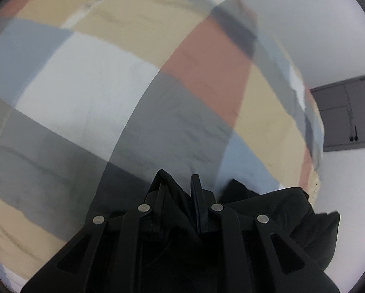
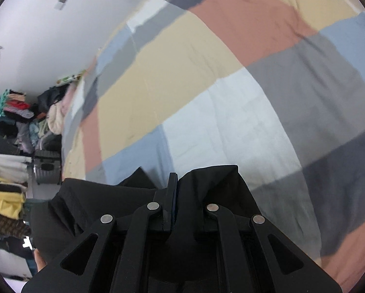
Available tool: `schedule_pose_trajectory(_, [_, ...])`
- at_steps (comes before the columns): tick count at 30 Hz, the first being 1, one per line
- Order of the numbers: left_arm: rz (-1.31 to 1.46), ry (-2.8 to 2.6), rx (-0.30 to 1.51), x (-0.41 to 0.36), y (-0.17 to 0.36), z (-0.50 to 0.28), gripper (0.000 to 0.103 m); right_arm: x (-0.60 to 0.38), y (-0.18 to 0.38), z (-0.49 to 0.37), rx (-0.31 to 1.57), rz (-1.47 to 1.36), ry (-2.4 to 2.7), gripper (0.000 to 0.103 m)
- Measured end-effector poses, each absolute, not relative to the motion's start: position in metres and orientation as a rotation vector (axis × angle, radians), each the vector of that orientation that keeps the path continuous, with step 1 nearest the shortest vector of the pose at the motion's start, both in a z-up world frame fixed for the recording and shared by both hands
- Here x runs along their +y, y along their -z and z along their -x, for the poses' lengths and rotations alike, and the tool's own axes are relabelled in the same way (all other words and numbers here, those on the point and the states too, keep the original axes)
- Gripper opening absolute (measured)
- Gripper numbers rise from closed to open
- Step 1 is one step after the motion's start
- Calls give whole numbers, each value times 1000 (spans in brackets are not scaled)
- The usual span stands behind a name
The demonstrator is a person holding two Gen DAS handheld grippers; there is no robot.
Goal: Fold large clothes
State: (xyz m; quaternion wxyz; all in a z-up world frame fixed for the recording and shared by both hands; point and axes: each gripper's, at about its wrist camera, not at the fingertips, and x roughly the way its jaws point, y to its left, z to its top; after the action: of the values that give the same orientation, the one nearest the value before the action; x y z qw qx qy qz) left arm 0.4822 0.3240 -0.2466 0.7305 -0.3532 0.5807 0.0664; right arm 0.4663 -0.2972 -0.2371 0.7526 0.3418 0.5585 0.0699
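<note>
Left gripper (image 1: 180,183): clamped on a bunched fold of the black garment (image 1: 292,210).
Right gripper (image 2: 172,183): pinched tight on the same black cloth (image 2: 97,202).
Garment: hung above the patchwork bedspread (image 2: 243,112).
Background: clothes pile (image 2: 16,122) beside the bed.

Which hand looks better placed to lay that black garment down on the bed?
Neither clearly: the left gripper and right gripper each pinch the black garment above the patchwork bedspread.
</note>
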Motion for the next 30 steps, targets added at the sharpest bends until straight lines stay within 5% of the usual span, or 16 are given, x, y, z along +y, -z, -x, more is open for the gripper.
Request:
schedule_pose_trajectory(8, [793,-158,1368,327,285,-514,19,-302,275,-492,1273,-788,-175,5])
schedule_pose_trajectory(15, [792,-113,1377,329,263,-506,22,-315,269,-479,1288,-872,-216,12])
schedule_pose_trajectory(17, [780,-97,1353,331,245,-498,29,-316,256,-474,1283,-853,-251,22])
schedule_pose_trajectory(18, [776,-81,1332,332,236,-494,41,-317,248,-471,1275,-838,-272,30])
schedule_pose_trajectory(20, [748,-66,1291,333,214,-484,61,-318,233,-466,1257,-826,-294,57])
schedule_pose_trajectory(23, [682,-47,1212,336,176,-471,65,-321,204,-454,1213,-813,-323,76])
schedule_pose_trajectory(30, [455,-18,950,301,85,-423,71,-297,105,-428,990,-481,-259,88])
